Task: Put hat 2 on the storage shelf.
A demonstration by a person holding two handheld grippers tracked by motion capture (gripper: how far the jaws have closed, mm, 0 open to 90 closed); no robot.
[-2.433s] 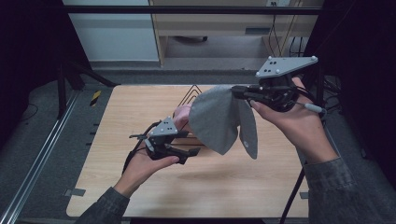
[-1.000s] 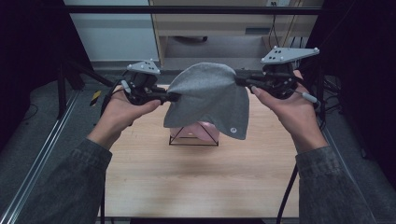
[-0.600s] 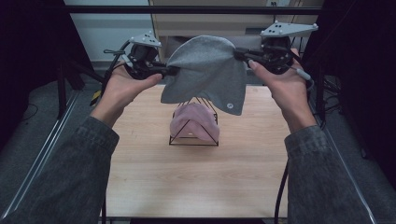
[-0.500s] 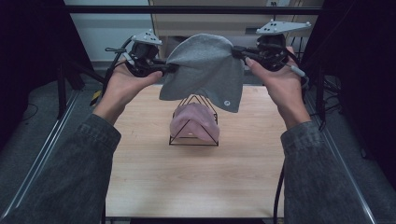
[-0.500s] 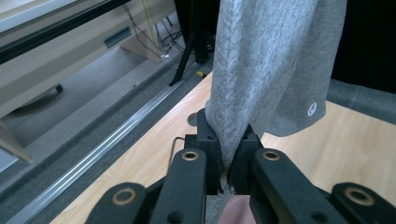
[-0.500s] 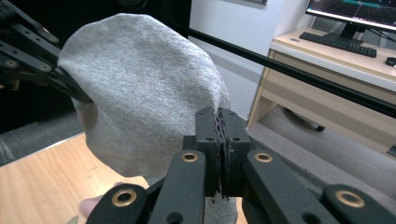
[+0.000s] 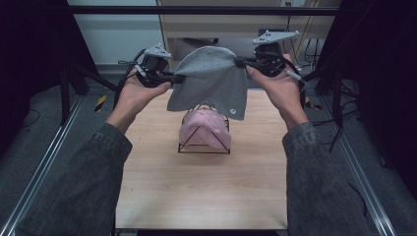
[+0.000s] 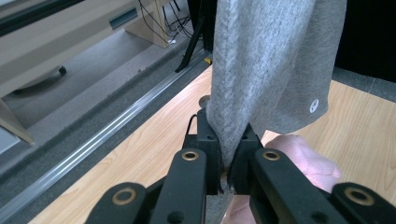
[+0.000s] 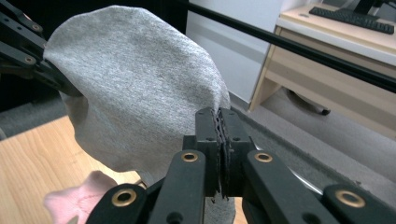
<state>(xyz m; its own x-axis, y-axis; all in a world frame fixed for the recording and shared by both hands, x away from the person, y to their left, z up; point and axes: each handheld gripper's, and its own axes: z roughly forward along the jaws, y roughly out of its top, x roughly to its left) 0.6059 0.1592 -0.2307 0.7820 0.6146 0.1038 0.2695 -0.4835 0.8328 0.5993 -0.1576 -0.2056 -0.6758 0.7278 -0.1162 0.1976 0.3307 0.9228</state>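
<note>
Both hands are raised over the far half of the wooden table (image 7: 196, 196), and a grey knit cap (image 7: 211, 81) hangs stretched between the two grippers. The left gripper (image 7: 173, 78) pinches the cap's left edge; seen from the left gripper view, its two black jaws are pressed together with a fold of grey fabric (image 8: 261, 60) squeezed between the pads, and the rest of the cap rises above them. The right gripper (image 7: 241, 62) clamps the cap's right edge the same way: in the right gripper view the jaws are pressed flat against each other with a thin seam of cloth (image 9: 135, 88) caught in the narrow slit. The cap hangs in the air, clear of the table, its small round badge (image 7: 233, 111) low on the right side. Directly beneath it, near the table's middle, stands a black wire stand (image 7: 183, 144) with a pink cap (image 7: 204, 130) draped on it. The grey cap's lower hem hangs just above the pink one.
</note>
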